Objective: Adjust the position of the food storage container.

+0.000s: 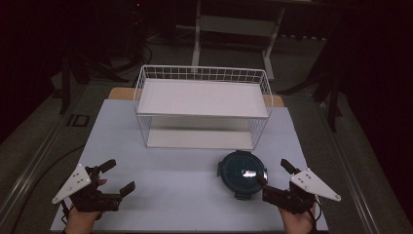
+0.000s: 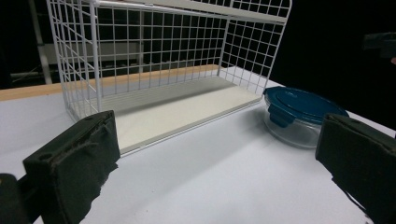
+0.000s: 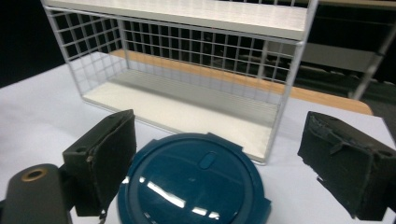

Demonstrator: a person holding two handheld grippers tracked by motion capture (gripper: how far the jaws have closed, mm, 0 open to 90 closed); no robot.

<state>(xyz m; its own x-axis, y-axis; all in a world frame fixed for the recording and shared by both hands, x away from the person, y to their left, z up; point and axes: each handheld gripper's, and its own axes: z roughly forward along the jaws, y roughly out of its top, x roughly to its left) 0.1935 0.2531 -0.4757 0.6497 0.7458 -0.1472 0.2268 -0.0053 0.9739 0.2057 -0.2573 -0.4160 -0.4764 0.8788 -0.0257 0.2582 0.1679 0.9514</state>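
Left gripper [image 1: 117, 177] sat at the near left of the table [image 1: 170, 185], jaws spread wide, nothing between them and touching nothing; held from below by the left hand [image 1: 80, 220]. In the left gripper view its two black pads framed bare tabletop, with the rack [image 2: 154, 70] far and the container [image 2: 299, 112] to the right.

Right gripper [image 1: 276, 174] sat at the near right, jaws also wide apart and holding nothing. Its left jaw lay just beside the container's [image 1: 242, 174] right rim; actual contact could not be judged. In the right gripper view the container's blue lid [image 3: 194, 182] lay between the open pads.

Count: two grippers, one round glass container with blue clip lid, right of centre, near side of the rack; one white wire rack [image 1: 202, 105] with two shelves, far centre.
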